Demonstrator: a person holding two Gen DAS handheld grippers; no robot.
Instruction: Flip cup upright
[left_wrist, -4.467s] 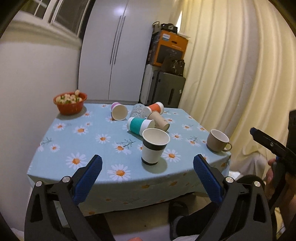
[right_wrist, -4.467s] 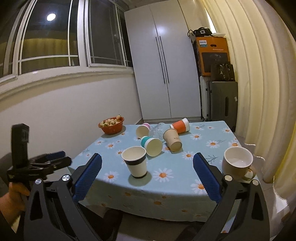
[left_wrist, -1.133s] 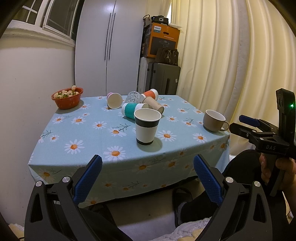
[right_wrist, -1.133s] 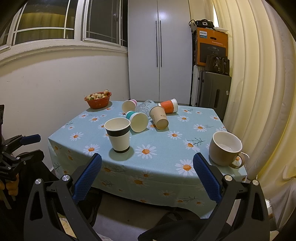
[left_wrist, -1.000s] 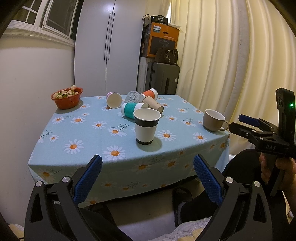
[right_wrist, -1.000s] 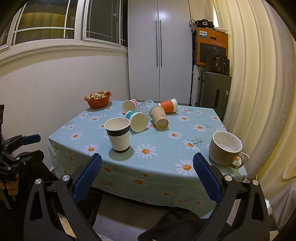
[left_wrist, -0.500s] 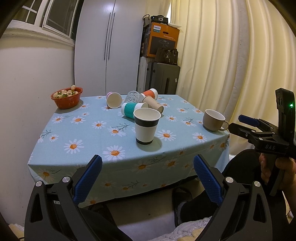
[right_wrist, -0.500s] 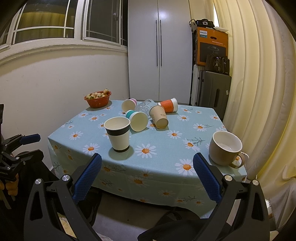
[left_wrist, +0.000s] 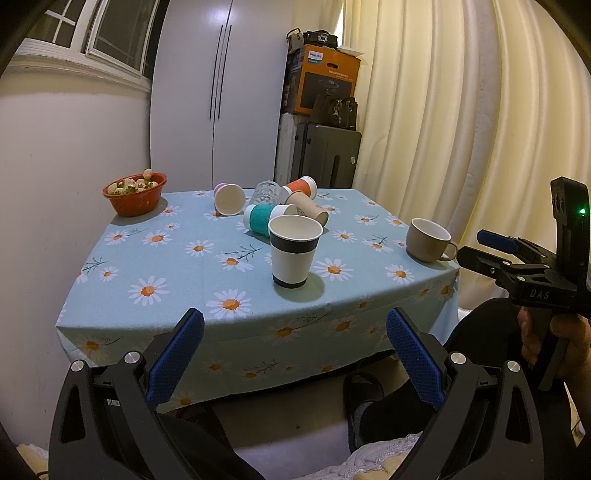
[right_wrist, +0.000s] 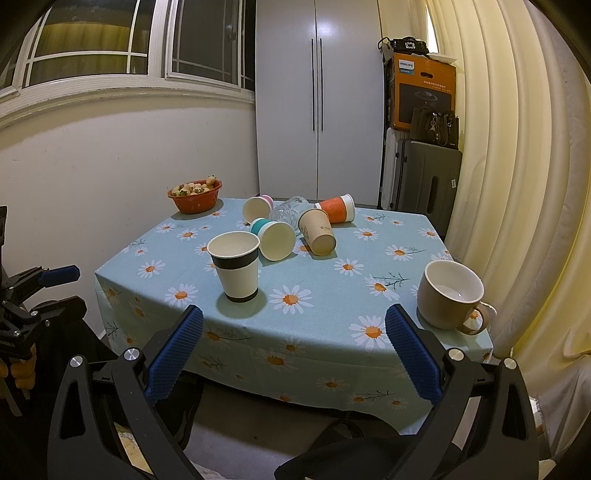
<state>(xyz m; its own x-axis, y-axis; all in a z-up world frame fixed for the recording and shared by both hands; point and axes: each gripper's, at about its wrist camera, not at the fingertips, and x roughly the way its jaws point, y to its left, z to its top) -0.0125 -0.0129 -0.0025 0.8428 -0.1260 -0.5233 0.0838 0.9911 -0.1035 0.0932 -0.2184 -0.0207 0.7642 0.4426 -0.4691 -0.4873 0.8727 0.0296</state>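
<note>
Tongs, left gripper (left_wrist: 294, 354) and right gripper (right_wrist: 294, 352), both gape empty, pulled back off the near edge since seconds ago, black-banded white paper cup (right_wrist: 235, 266) standing upright near-centre so flip looks done, on daisy-print blue tablecloth table (right_wrist: 369, 295), tipped paper cups (right_wrist: 291, 229) far, cream curtain (right_wrist: 517, 166) right.

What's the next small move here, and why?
Probably bring the open right gripper forward over the table edge toward the teal-banded cup. It lies on its side nearest, mouth toward the camera, behind the upright black-banded cup. Both grippers are empty and short of the table.
</note>
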